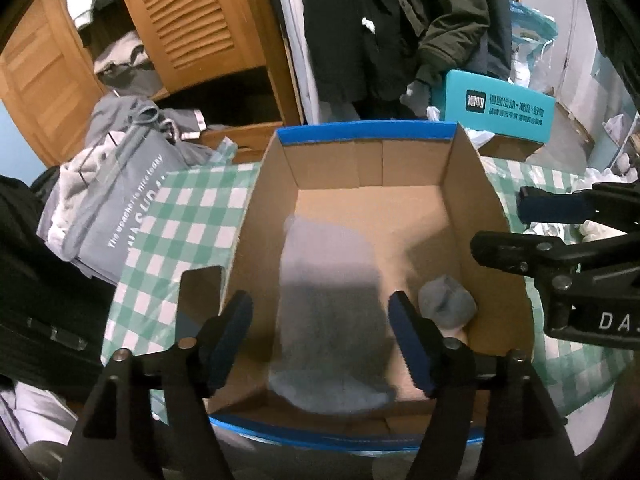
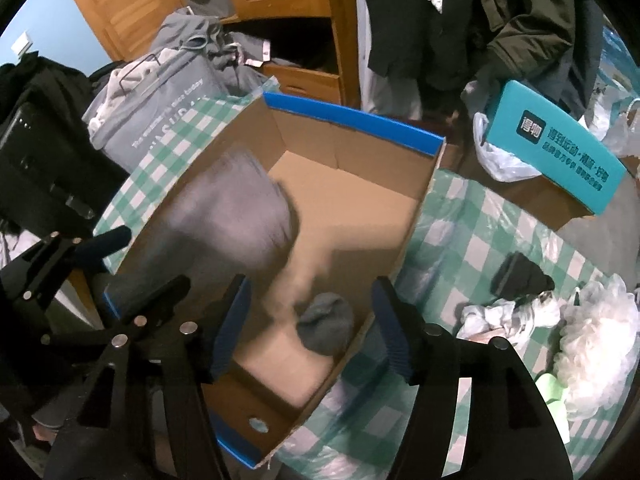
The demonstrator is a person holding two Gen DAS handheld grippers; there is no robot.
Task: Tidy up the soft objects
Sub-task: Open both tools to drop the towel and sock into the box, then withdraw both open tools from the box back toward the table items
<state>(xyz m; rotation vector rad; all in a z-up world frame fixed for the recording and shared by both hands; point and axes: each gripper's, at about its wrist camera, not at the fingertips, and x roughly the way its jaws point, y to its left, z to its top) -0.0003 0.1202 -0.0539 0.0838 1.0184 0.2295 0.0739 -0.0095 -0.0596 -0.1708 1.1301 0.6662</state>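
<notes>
inside cardboard box (image 1: 472,184): blurred grey cloth (image 1: 328,304), balled grey sock (image 1: 446,300); both grippers spread, empty.

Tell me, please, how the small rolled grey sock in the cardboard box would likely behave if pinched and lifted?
The small rolled grey sock looks like soft knit, so it would probably squash between the pads rather than resist. It seems light for its size. Being bundled into a rounded lump, it might roll or partly unroll if nudged across the cardboard box floor.

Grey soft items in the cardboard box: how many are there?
2. A blurred grey cloth lies along the middle of the cardboard box; a small rolled grey sock sits in a near corner. Something may be hidden beneath the cloth.
</notes>
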